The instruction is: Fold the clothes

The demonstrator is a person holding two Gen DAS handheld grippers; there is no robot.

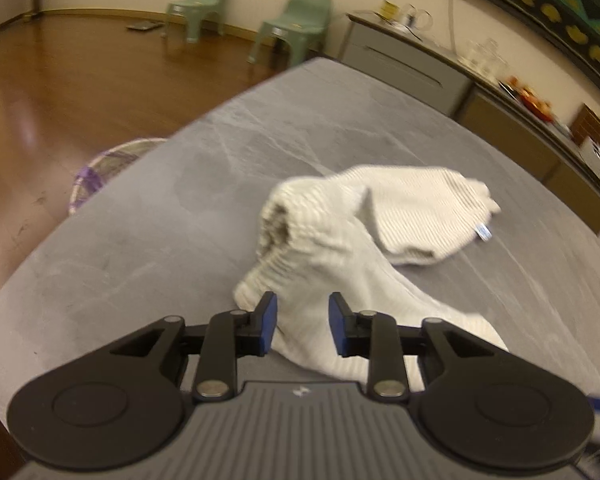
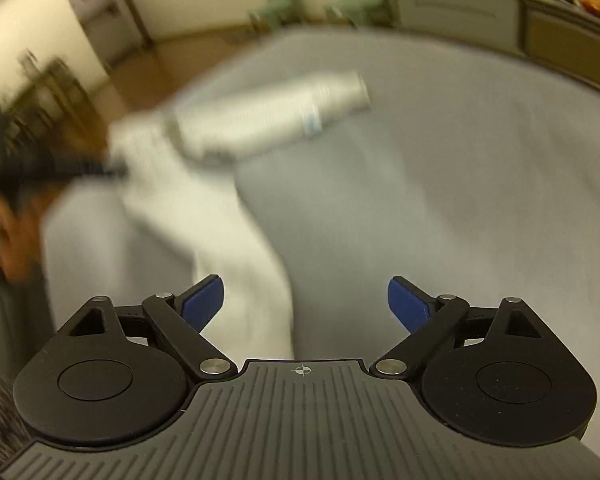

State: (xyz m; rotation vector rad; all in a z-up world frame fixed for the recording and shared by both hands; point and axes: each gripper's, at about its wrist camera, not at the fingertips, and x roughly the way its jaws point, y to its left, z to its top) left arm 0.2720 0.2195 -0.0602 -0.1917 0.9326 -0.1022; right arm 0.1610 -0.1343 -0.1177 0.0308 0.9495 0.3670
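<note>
A white ribbed garment (image 1: 340, 232) lies bunched on the grey tabletop (image 1: 180, 208), with one end folded over to the right and a strip running toward me. My left gripper (image 1: 303, 308) is open just above that near strip, and cloth shows in the gap between its blue pads (image 1: 269, 320). In the blurred right wrist view the same garment (image 2: 236, 136) stretches from mid-table down to the left pad. My right gripper (image 2: 305, 286) stands wide open beside the cloth's near end, gripping nothing. At the left edge of that view a hand (image 2: 16, 240) holds the left gripper (image 2: 44, 168), whose fingers are too blurred to read there.
A woven basket (image 1: 100, 172) sits on the floor by the table's left edge. Two green chairs (image 1: 292, 24) stand on the wooden floor beyond. A long grey sideboard (image 1: 412, 60) with glassware runs along the right wall. Bare tabletop (image 2: 480, 180) lies right of the garment.
</note>
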